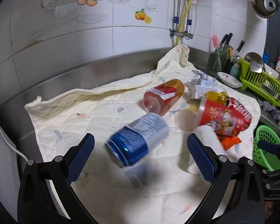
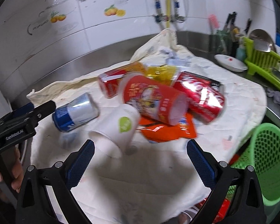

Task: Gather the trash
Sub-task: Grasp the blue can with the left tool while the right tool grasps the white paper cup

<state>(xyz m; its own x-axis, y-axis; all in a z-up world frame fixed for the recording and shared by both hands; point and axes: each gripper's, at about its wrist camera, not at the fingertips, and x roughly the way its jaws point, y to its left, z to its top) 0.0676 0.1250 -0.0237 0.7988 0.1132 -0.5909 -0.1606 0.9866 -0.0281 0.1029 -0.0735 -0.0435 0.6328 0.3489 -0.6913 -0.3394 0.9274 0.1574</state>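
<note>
1. Your left gripper (image 1: 140, 155) is lined up on the blue can (image 1: 138, 141) lying on the cloth (image 1: 69, 115); jaws wide, empty.
2. Your right gripper (image 2: 140, 161), equally open, faces the white cup (image 2: 117, 130).
3. Next, I judge: close, then carry to the green basket (image 2: 270, 164).
</note>
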